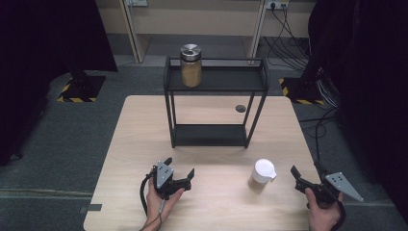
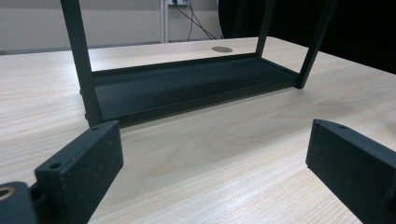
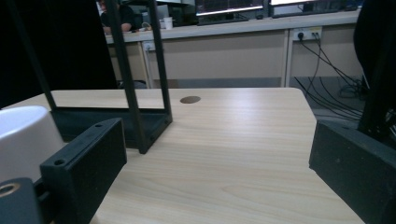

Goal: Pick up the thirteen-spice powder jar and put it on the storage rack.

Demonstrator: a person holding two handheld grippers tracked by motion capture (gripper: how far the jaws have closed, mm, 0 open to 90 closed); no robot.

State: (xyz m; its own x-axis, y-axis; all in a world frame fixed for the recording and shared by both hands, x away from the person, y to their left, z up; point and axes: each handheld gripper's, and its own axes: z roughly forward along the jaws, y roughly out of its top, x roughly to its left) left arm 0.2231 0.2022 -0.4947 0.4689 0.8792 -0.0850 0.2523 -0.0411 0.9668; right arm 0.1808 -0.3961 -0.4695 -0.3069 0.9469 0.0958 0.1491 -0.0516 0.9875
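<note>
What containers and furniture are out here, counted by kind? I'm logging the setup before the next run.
Glass jar with metal lid, on the rack's top shelf: 1
White-lidded container, on the table: 1
Black two-shelf rack: 1
Handheld tools, left and right, both open: 2
Total: 5

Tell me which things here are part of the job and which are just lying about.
Part of the job:
- white-lidded container, beside the right gripper
- left gripper, open
- black shelf rack
- steel-lidded jar on its top shelf

Just there:
- round grommet in the table
- floor cables
</note>
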